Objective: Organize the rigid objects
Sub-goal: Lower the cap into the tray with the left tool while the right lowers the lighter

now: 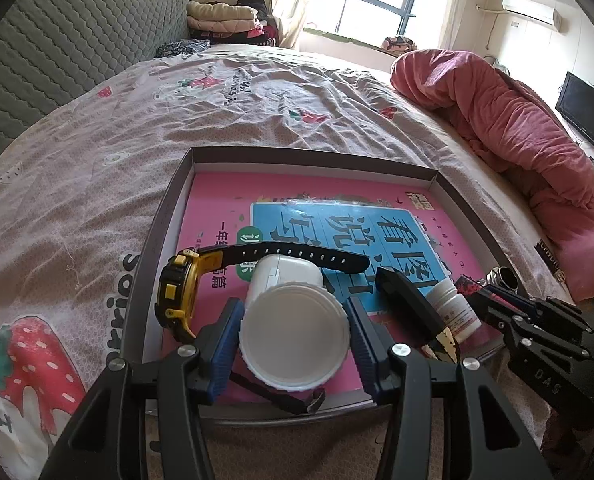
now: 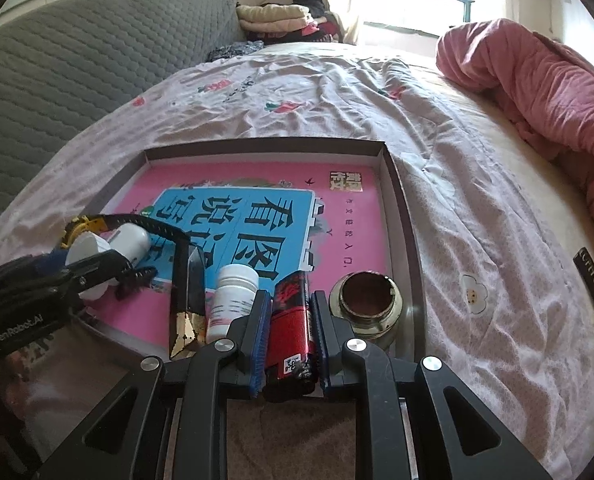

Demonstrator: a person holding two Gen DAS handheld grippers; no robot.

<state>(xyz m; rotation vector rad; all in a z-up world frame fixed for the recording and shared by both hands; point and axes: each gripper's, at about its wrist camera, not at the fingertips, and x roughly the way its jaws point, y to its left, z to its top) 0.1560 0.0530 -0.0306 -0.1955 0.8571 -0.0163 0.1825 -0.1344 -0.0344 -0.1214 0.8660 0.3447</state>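
Gripper first: our right gripper [image 2: 289, 332] is pinching a red and black lighter [image 2: 291, 320], blue pads pressed on its two long sides, low in the middle of the right wrist view. Our left gripper [image 1: 295, 340] stands wide around a white jar [image 1: 295, 336] seen from its ribbed lid, and the pads look to be touching that lid on both sides.

Both things hang over the near edge of a shallow cardboard tray [image 2: 401, 208] that lies on the bed [image 1: 97, 152]. We judge the step in hand to be setting these two down among the things already gathered there. The lighter would need lowering into the gap between the small white pill bottle [image 2: 233, 300] and the brass-rimmed glass jar [image 2: 367, 304] without knocking either, then a release; the jar would need a flat spot clear of the yellow and black watch [image 1: 181, 292] and the white case [image 1: 285, 276] behind it.

A dark folded knife-like tool [image 2: 187, 304] lies left of the pill bottle. Under everything is a pink book [image 2: 257, 216] with large Chinese characters upside down to us. The left gripper's body reads "GenRobot.AI", the right one's "DAS". The bed edge carries a black tag [image 2: 591, 276] we cannot read.
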